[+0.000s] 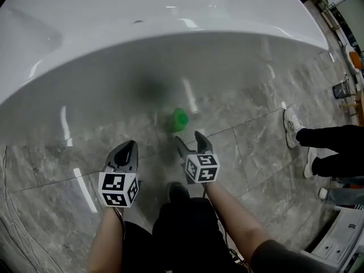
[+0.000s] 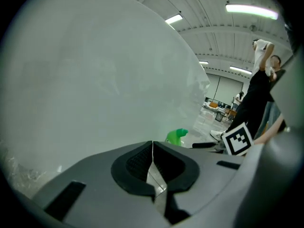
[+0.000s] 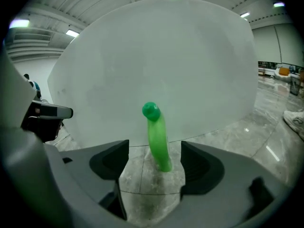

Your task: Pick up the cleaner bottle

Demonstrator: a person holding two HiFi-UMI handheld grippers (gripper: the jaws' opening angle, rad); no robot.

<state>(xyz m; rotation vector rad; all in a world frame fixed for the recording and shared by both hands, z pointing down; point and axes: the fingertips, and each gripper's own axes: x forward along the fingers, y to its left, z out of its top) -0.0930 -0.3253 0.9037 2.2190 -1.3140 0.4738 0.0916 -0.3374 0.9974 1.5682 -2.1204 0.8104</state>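
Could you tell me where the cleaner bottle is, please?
Head view: the bottle stands on the floor beside the white tub, just ahead of the open right tongs.

- Head view: from above, steeply down onto grey marble-tiled floor [image 1: 256, 147] beside large white glossy tub [image 1: 142, 16]; left gripper [image 1: 128, 147] and right gripper [image 1: 190, 140] low in frame.
- Left gripper view: low, close against tub wall.
- Right gripper view: low, facing small green plastic bottle [image 3: 157, 137] close ahead, tub behind.
- Shared by all three: bottle, tub.
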